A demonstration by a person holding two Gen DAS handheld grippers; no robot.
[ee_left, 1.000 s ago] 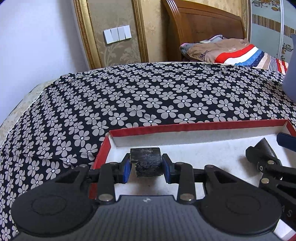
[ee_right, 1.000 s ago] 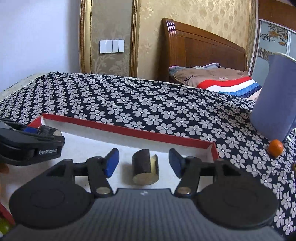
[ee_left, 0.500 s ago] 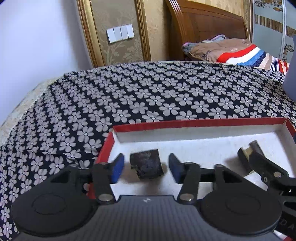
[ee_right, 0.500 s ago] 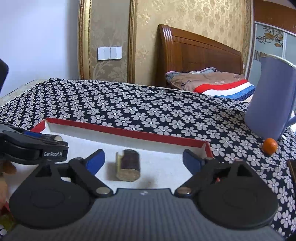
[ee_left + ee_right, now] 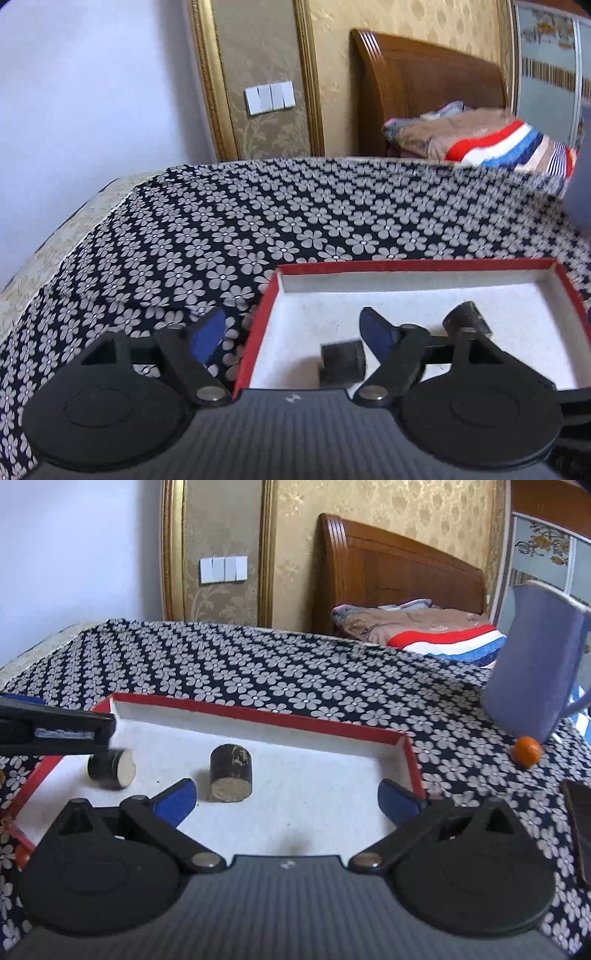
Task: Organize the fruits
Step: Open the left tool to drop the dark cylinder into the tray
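Fruit pieces: two dark cylindrical pieces were recorded inside a red-rimmed tray (image 5: 408, 751) with a white floor, set on a flower-patterned cloth (image 5: 295, 679). The left piece (image 5: 110, 768) was laid on its side, long axis level, pale cut end turned rightward and toward the right wrist camera; the right piece (image 5: 231, 772) was tilted, cut end toward the camera. Bare white floor was noted around both, the rim well apart from them. The left gripper (image 5: 293, 338) was seen with jaws opening, its left finger out over the cloth, the left piece (image 5: 342, 363) between them but untouched and partly cut off by the gripper body. The right gripper (image 5: 286, 799) was opening too, nothing between its pads. An orange fruit (image 5: 527, 751) lay beside a blue pitcher (image 5: 535, 664), outside the tray.
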